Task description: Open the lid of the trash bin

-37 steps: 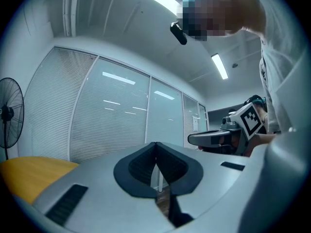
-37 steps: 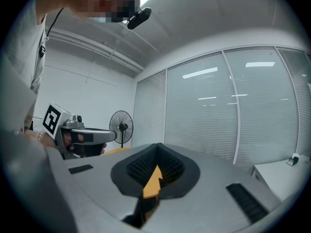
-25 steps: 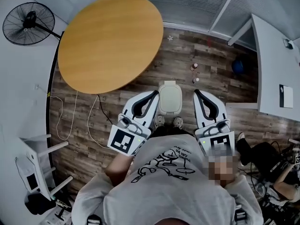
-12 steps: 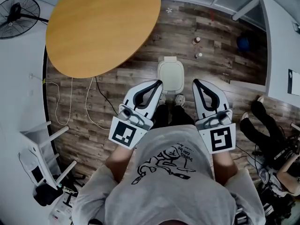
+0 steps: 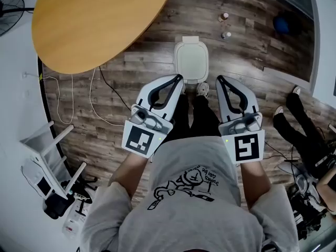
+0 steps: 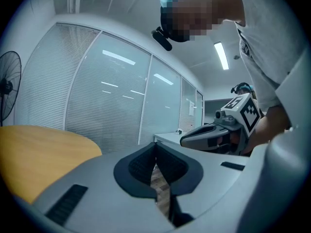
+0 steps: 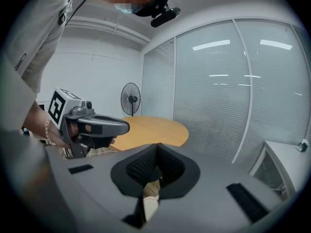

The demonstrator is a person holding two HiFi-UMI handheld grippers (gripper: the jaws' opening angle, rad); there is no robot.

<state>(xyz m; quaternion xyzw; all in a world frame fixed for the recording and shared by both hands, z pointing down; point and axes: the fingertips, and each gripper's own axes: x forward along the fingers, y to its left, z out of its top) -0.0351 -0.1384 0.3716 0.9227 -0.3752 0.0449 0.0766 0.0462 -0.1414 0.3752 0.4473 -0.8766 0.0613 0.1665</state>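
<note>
Head view: we look steeply down on a person standing on a wood floor (image 5: 131, 72). One white bin (image 5: 190, 70) stands on the floor just ahead of the person's feet, its one lid (image 5: 191, 54) lying flat and shut. Two tools are held out side by side, the left tool (image 5: 177, 80) and the right tool (image 5: 220, 81). Their tips point toward the bin's near edge, one on each side, and neither appears to touch it. One round tabletop (image 5: 94, 20) fills the upper left. Two small bottles (image 5: 226, 26) stand on the floor beyond the bin.

Left gripper view: the left tool (image 6: 155, 145) has its jaws pressed together at the tips, with nothing between them. The right tool (image 6: 214, 136) shows at the right and one fan (image 6: 7, 87) at the far left.

Right gripper view: the right tool (image 7: 157, 146) is likewise pressed together and empty. The left tool (image 7: 99, 126), the tabletop (image 7: 155, 130) and the fan (image 7: 130, 98) lie beyond it.

Risks, as we judge them: pressed-together jaws cannot pinch the lid's edge, so a tool may slide off the smooth plastic. The bin stands free, so lifting the lid with nothing steadying the bin could tip or drag it.
</note>
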